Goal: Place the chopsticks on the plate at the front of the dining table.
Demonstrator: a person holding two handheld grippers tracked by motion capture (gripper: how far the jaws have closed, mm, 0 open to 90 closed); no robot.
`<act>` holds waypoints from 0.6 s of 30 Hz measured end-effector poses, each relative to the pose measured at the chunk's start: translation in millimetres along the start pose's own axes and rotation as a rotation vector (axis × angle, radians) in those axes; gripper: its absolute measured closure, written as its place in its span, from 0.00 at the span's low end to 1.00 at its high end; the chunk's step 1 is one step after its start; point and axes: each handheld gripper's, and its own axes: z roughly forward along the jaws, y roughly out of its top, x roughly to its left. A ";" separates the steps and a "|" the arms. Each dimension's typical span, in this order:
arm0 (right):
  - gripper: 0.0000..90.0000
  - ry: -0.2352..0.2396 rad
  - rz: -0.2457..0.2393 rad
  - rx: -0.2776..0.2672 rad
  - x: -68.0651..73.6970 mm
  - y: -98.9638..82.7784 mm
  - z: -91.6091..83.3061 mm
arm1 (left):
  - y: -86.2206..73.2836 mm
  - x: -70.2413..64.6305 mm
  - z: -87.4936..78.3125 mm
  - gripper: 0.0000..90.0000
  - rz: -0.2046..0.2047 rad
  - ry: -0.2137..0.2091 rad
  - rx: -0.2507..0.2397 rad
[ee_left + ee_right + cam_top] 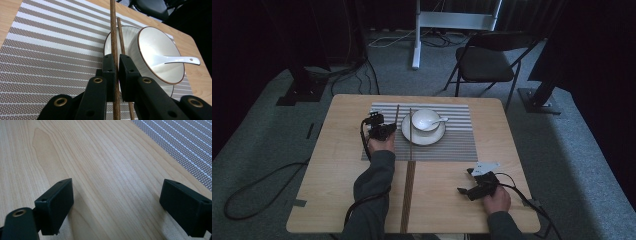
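Black tongs spread wide, over wooden table, striped placemat (upper right)

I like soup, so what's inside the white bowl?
A white spoon rests inside the bowl, its handle poking over the rim. No soup shows. The bowl sits on a plate, so the plate's middle is hidden.

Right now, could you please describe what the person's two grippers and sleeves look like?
Both grippers are black. The left gripper has blocky rectangular jaws on arms set with brass-coloured rivets; the right gripper has the same flat black blocks and one brass rivet in sight. In the high view, the right one carries a pale grey three-cornered plate. Black cables trail from each. The sleeves are dark grey.
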 end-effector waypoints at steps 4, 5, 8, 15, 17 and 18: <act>0.13 0.000 0.000 0.000 0.0 0.0 0.0 | 1.6 -2.9 0.3 0.94 -0.003 -0.007 -0.005; 0.13 0.000 0.000 0.000 0.0 0.0 0.0 | 1.9 -3.8 0.5 0.94 -0.003 -0.008 -0.007; 0.13 0.000 0.000 0.000 0.0 0.0 0.0 | 2.8 -6.2 1.2 0.94 -0.005 -0.012 -0.009; 0.13 0.000 0.000 0.000 0.0 0.0 0.0 | 4.5 -6.1 3.1 0.94 -0.017 -0.015 -0.009; 0.13 0.000 0.000 0.000 0.0 0.0 0.0 | 5.2 -5.5 4.1 0.94 -0.026 -0.018 -0.010; 0.13 0.000 0.000 0.000 0.0 0.0 0.0 | 5.6 -4.8 4.5 0.94 -0.027 -0.019 -0.008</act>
